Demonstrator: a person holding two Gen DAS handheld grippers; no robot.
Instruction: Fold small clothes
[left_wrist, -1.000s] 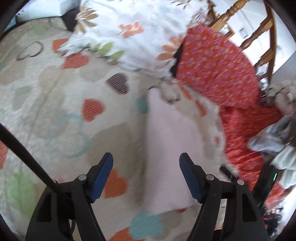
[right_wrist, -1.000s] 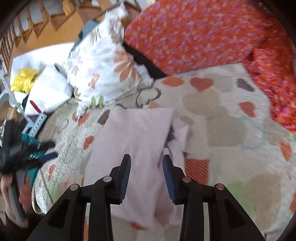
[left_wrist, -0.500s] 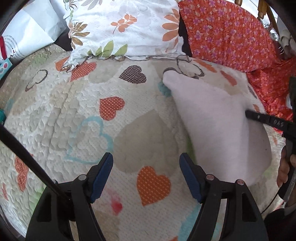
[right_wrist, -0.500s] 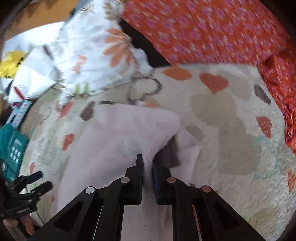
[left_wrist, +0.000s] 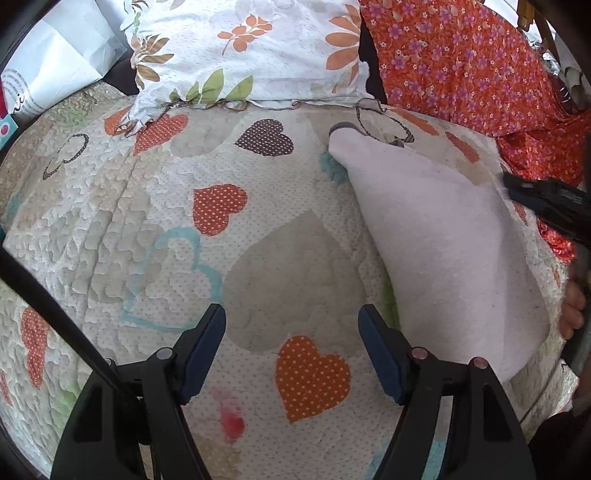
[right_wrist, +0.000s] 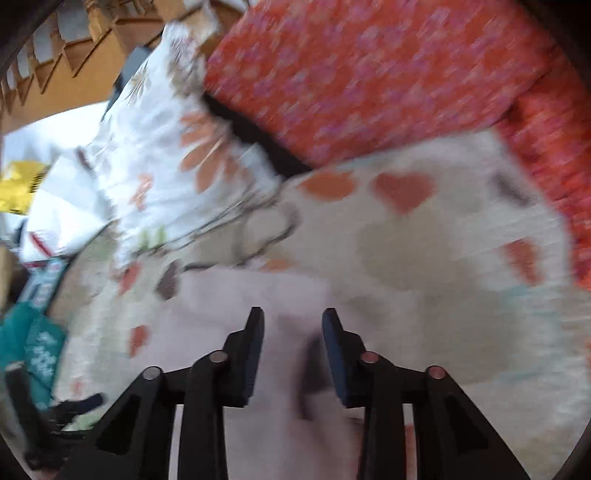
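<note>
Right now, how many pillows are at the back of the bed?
2. The white flowery pillow leans at the far edge of the heart quilt, and the orange flowery pillow sits right beside it, to its right. More could be hidden outside the picture.

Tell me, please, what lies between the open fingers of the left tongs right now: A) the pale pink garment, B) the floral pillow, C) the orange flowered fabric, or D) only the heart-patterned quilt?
D: in the left wrist view the left tongs stand open over the heart-patterned quilt, while the pale pink garment lies off to their right.
</note>
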